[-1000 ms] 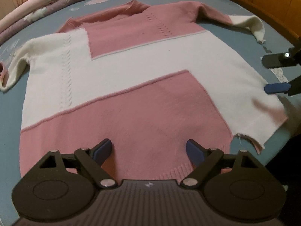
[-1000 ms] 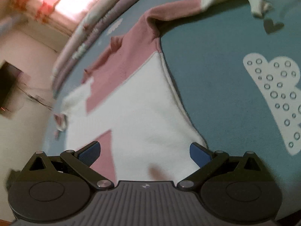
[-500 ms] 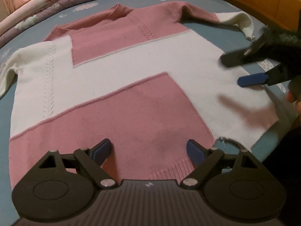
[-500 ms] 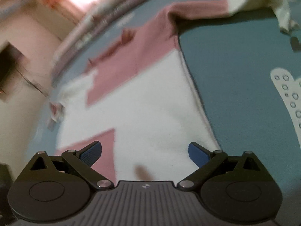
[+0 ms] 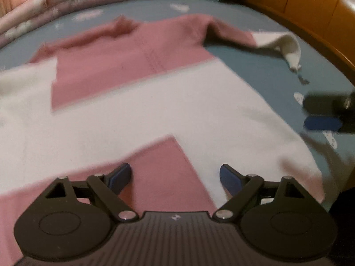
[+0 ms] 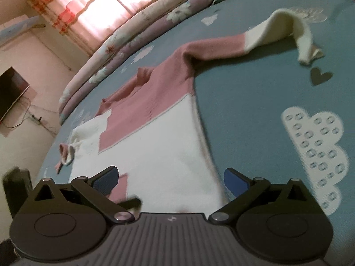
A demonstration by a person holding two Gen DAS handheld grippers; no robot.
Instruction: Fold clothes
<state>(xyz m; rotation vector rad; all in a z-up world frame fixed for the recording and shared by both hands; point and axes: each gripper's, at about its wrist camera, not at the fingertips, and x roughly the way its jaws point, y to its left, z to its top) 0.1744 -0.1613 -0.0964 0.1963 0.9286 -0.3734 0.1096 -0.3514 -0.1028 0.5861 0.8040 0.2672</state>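
A pink and white knit sweater (image 5: pixel 137 102) lies spread flat on the blue bedsheet, neck away from me. Its right sleeve (image 5: pixel 277 44) bends out toward the headboard. My left gripper (image 5: pixel 175 178) is open just above the lower pink panel near the hem, nothing between its pads. In the right wrist view the same sweater (image 6: pixel 159 137) stretches away, with its sleeve (image 6: pixel 284 28) draped at top right. My right gripper (image 6: pixel 169 180) is open over the sweater's white right edge. That gripper also shows in the left wrist view as dark fingers (image 5: pixel 321 123) at the right, off the cloth.
The blue bedsheet (image 6: pixel 266 93) has white cloud prints (image 6: pixel 315 146). Rolled floral quilts (image 6: pixel 142 33) line the far side of the bed. A wooden headboard (image 5: pixel 310 11) curves along the right. A wall screen (image 6: pixel 11 90) and a curtained window sit beyond.
My left gripper has moved forward over the sweater, from the hem toward its middle. The right gripper has pulled back to the right, off the white panel to the sweater's side edge. Both stay open.
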